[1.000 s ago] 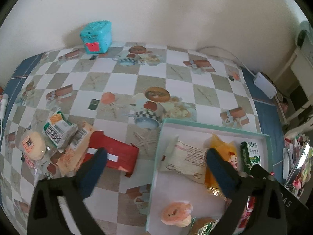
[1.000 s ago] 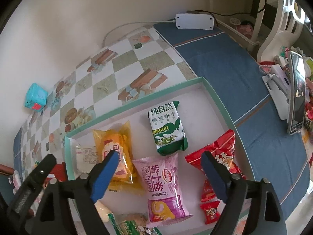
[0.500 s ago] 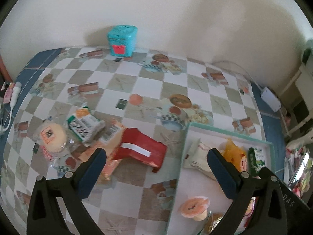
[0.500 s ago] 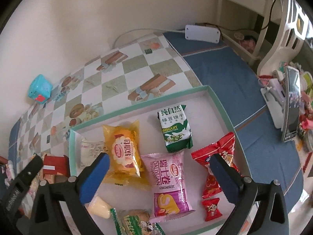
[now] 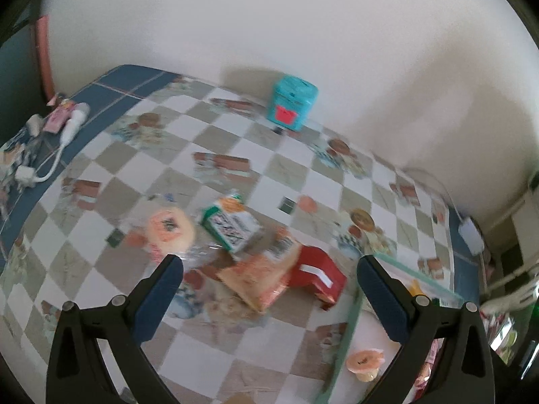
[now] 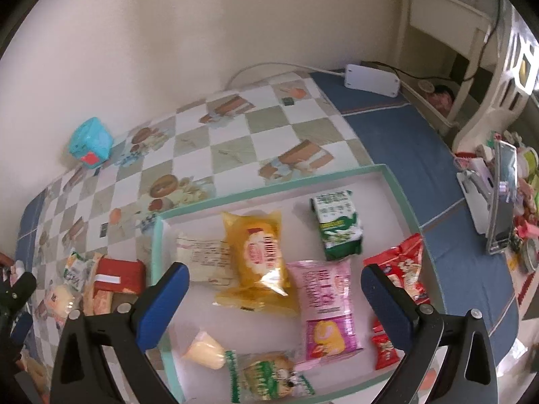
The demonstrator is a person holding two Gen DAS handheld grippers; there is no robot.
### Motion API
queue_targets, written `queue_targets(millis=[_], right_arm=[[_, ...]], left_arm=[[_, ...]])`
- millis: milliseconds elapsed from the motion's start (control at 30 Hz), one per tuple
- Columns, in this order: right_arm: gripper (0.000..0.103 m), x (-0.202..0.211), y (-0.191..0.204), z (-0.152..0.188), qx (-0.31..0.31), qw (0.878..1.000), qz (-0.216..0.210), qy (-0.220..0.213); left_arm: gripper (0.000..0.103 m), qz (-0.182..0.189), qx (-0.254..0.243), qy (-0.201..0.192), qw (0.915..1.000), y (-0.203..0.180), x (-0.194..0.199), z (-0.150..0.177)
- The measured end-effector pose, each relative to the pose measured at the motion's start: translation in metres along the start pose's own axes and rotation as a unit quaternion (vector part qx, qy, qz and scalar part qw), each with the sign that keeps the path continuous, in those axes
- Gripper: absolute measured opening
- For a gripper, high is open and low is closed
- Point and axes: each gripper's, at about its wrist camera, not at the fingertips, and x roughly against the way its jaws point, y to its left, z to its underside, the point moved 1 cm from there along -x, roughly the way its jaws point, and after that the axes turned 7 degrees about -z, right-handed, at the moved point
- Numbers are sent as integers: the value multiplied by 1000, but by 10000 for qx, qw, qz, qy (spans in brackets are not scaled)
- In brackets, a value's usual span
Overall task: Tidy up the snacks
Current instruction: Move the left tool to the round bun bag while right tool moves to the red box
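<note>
1. A table (image 5: 235, 141) covered in a checkered, food-print cloth with a blue border stands against a plain cream wall; a teal cube box (image 5: 291, 102) sits at the wall side, and a white power strip (image 6: 372, 79) lies on the blue border by the far corner.

2. The left gripper (image 5: 269, 281) hangs with its blue-padded jaws spread wide and nothing between them, above a loose pile of snacks on the cloth.

3. In that pile, a red box (image 5: 318, 277) with a white stripe lies just beside the teal rim of the tray (image 5: 350, 320); an orange snack bag (image 5: 259, 279) touches it, a green-and-white packet (image 5: 230, 225) sits just behind, and a round bun in clear wrap (image 5: 170, 230) lies furthest from the tray. This view is motion-blurred.

4. The right gripper (image 6: 274, 289) is likewise wide open and empty, above the tray.

5. Inside the tray lie a yellow cake bag (image 6: 261, 252), a pink chip bag (image 6: 323, 303), a green biscuit pack (image 6: 338, 224), a red bag (image 6: 402, 269), a white printed packet (image 6: 205, 256), a small jelly cup (image 6: 203, 353) and a green-striped wrapped pastry (image 6: 266, 375).
</note>
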Motion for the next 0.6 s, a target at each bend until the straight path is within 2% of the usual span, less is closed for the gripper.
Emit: queue_targets(millis=[367, 600], right_arm=[[103, 4, 68, 16, 512, 9964, -673, -24], [103, 1, 110, 28, 923, 9923, -829, 28]], left_arm=[[103, -650, 706, -166, 9952, 77, 11, -12], [103, -1161, 1283, -116, 9849, 124, 9, -16]])
